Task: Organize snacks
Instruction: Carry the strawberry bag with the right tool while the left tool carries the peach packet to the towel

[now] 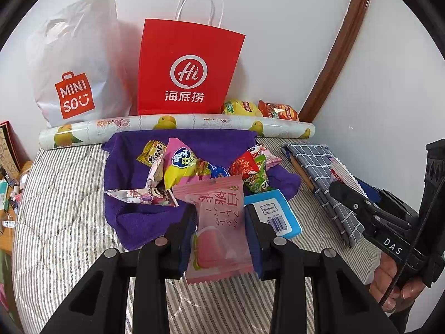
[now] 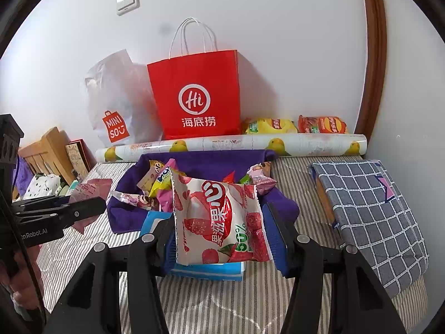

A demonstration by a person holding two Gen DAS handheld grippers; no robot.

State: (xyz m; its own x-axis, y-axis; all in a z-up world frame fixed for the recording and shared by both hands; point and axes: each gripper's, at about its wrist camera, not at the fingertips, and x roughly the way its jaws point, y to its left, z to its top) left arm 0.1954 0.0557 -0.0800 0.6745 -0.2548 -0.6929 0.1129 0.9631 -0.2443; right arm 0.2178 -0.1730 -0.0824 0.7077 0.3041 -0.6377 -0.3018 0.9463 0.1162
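Snacks lie heaped on a purple cloth (image 1: 130, 208) spread over the striped bed (image 1: 64, 208), the cloth bunched up at its edges so that it cradles the pile (image 1: 194, 167): yellow, pink, red and green wrappers, jumbled together. A blue-and-white packet (image 1: 278, 217) lies at the near right edge of the cloth.

The left claw (image 1: 219, 236) is closed part-way on a pale pink peach packet (image 1: 219, 222), held upright just in front of the pile. The right claw (image 2: 222, 222) is likewise closed part-way on a white packet printed with red strawberries (image 2: 219, 217), held over the blue-and-white packet.

Behind the cloth a roll of paper patterned with yellow fruit (image 1: 178, 123) lies across the bed. Against the wall stand a red paper bag (image 1: 189, 69) with white handles and a white plastic bag (image 1: 78, 64) beside it; what either holds cannot be seen. Right of the red bag sit a yellow crisp bag (image 2: 268, 126) and an orange one (image 2: 322, 124). A folded grey checked cloth (image 2: 370, 211) lies at the right.
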